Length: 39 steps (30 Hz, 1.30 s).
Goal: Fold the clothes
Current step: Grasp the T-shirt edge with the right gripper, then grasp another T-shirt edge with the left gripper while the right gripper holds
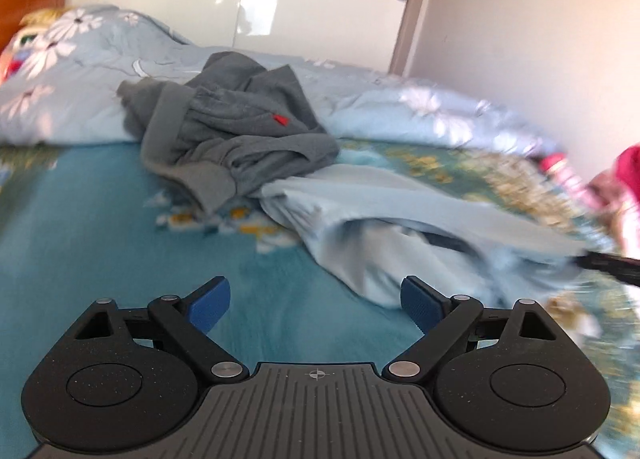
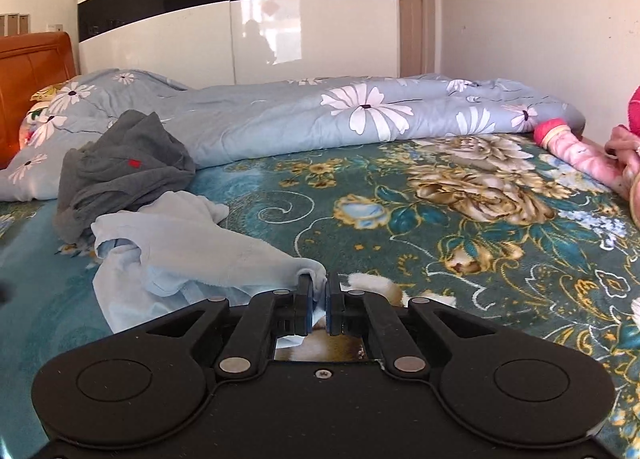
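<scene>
A light blue garment [image 2: 188, 255] lies crumpled on the teal floral bedsheet [image 2: 460, 219], stretched out toward my right gripper [image 2: 319, 295]. That gripper is shut on a pinched corner of the light blue cloth. In the left wrist view the same light blue garment [image 1: 384, 227] spreads to the right, and the black tip of the right gripper [image 1: 608, 263] holds its far end. My left gripper [image 1: 316, 303] hovers over the bare sheet with its blue pads [image 1: 210, 305] wide apart and nothing between them. A grey garment [image 1: 232, 135] with a small red tag lies bunched behind the blue one.
A blue-grey quilt with white flowers [image 2: 340, 119] is piled along the back of the bed. An orange wooden headboard [image 2: 36, 63] stands at the left and a glossy white wardrobe [image 2: 240, 31] behind. Pink clothing [image 2: 580, 155] lies at the right edge.
</scene>
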Each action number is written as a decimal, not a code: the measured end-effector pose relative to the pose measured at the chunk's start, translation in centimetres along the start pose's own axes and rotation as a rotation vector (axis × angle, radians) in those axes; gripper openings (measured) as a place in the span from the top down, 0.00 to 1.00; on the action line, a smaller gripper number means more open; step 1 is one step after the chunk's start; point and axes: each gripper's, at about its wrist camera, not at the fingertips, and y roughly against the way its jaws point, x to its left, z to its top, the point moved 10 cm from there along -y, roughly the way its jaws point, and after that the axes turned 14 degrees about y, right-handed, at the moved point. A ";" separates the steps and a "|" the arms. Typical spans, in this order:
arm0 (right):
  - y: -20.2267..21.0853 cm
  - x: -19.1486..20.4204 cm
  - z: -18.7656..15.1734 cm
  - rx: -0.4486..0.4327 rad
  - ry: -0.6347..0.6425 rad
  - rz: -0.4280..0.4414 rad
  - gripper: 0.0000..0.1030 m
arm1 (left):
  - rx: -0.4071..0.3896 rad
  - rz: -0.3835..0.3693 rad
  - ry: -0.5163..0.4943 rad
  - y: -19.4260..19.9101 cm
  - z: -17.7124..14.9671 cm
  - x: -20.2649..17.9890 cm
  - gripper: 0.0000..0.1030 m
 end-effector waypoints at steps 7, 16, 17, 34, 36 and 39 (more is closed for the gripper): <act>-1.4 -1.0 -0.3 -0.002 -0.040 0.040 0.96 | -0.014 0.075 -0.044 -7.2 1.3 -0.7 0.21; -2.8 -1.9 -0.2 -0.023 -0.085 0.060 0.96 | -0.172 0.037 0.018 -8.2 3.7 -0.2 0.52; -2.9 -2.0 -0.3 -0.024 -0.091 0.060 0.96 | -0.188 0.036 0.018 -8.0 3.9 -0.4 0.54; -2.0 -2.4 1.5 -0.087 -0.152 0.070 0.96 | -0.263 0.049 0.021 -6.1 8.8 -1.7 0.99; -1.8 -2.3 1.7 -0.091 -0.157 0.073 0.96 | -0.228 0.050 0.011 -6.0 8.3 -1.1 0.98; -1.8 -2.2 1.7 -0.086 -0.157 0.074 0.96 | -0.168 0.041 0.045 -5.6 6.9 0.0 0.77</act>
